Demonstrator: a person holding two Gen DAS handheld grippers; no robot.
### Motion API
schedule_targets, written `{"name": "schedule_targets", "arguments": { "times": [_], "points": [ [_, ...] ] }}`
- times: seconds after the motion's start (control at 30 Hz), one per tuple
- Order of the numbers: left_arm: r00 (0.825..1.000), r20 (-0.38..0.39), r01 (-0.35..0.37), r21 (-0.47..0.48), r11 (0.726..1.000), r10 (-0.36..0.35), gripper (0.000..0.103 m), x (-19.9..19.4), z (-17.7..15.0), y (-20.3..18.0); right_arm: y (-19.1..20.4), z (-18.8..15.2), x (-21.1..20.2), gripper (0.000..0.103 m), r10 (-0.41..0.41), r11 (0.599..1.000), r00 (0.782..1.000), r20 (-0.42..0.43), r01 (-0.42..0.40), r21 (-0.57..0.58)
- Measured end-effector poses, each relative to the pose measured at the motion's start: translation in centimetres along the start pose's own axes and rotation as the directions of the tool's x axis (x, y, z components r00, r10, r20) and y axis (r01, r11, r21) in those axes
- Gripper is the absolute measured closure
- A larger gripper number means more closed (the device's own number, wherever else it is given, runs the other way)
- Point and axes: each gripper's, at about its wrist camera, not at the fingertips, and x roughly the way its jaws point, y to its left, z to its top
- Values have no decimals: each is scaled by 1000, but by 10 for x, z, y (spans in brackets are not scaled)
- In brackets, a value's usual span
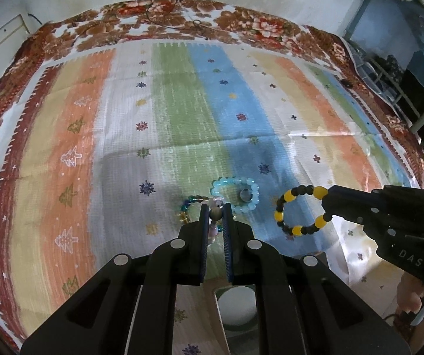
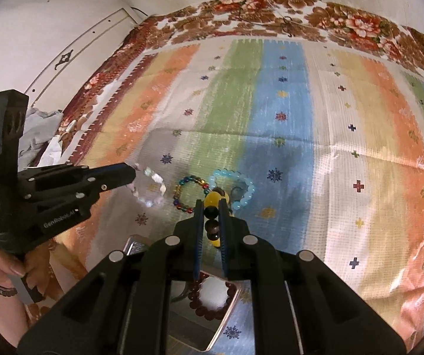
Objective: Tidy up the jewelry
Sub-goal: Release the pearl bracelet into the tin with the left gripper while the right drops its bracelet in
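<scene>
My left gripper (image 1: pixel 215 214) is shut on a pale, clear-beaded bracelet (image 2: pixel 150 188) and holds it above the cloth; its beads show between the fingers in the left wrist view (image 1: pixel 213 230). My right gripper (image 2: pixel 211 211) is shut on a yellow-and-black bead bracelet (image 1: pixel 283 207), held in the air to the right. A light blue bead bracelet (image 1: pixel 252 188) and a multicoloured bead bracelet (image 2: pixel 182 188) lie side by side on the striped cloth (image 1: pixel 167 112), just beyond both grippers. A small ring (image 1: pixel 244 194) lies inside the blue bracelet.
A tray with a shiny rim (image 2: pixel 226 310) sits under the right gripper and holds a dark red bead bracelet (image 2: pixel 195 294). A round white object (image 1: pixel 237 304) sits in a holder below the left gripper. A floral blanket (image 1: pixel 158 20) borders the cloth.
</scene>
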Motion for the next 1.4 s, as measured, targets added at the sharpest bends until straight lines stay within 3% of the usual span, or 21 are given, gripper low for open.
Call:
{"name": "schedule_targets", "arguments": {
  "times": [0.43,1.07,1.4],
  "points": [
    [998,46,39,34,999,-41,94,-24,-19,-18,14,-15,-37,92,83,996,995,61,-82,-27],
    [990,78,115,76,990,-121,94,-53,-68,-38,29,-63,-56,92,130,990,990,49,-126,-66],
    [991,66,112,93,989,-119,94,-51,-75,-41,30,-74,-55,92,127,990,991,40,-124,-70]
  ]
}}
